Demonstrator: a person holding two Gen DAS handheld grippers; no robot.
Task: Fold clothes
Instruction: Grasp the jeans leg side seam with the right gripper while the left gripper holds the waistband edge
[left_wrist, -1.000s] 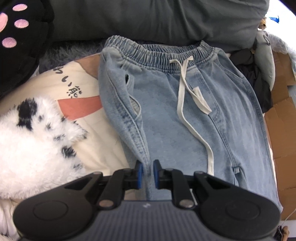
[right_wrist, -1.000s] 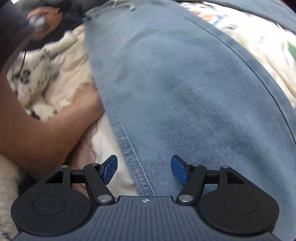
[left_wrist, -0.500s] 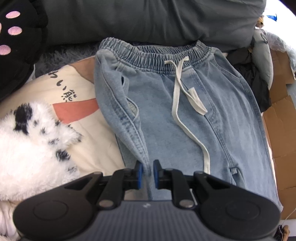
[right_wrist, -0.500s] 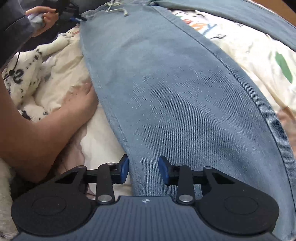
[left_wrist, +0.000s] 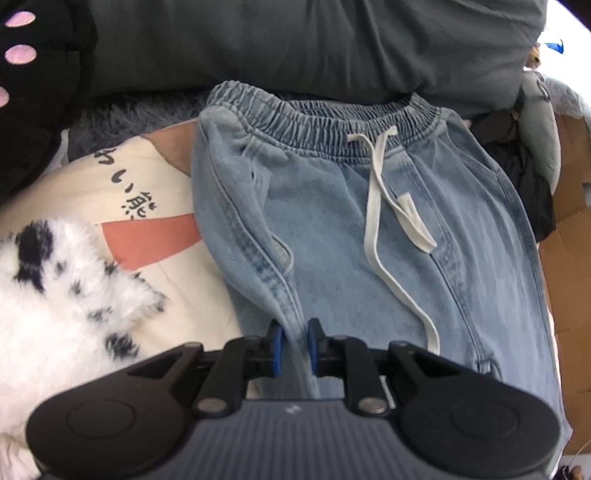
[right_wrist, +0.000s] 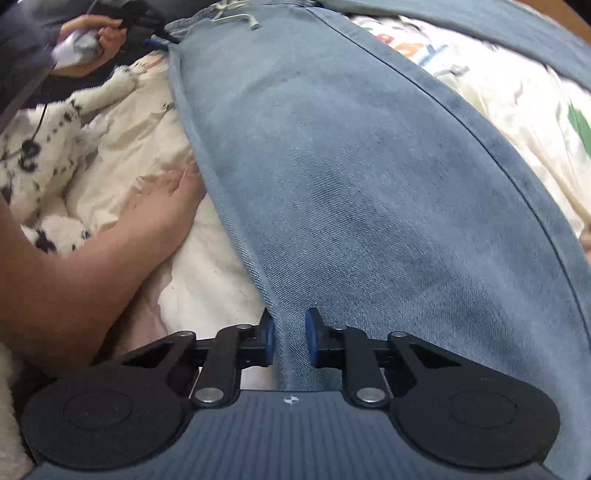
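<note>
Light blue jeans with an elastic waistband and a white drawstring lie flat on the bedding, waist at the far end. My left gripper pinches a raised fold of the left side seam; its jaws are opening slightly with the denim still between the pads. In the right wrist view the jeans stretch away as a long leg. My right gripper is closing on the leg's left edge, pads pressing the denim.
A white spotted plush toy and a cream printed cover lie left of the jeans. A grey pillow sits behind the waistband, cardboard on the right. A person's bare hand rests on the bedding beside the leg.
The right gripper's jaws went from wide apart to pinched on the jeans' edge. The left gripper kept its hold on the seam fold; the jeans shifted slightly in its view.
</note>
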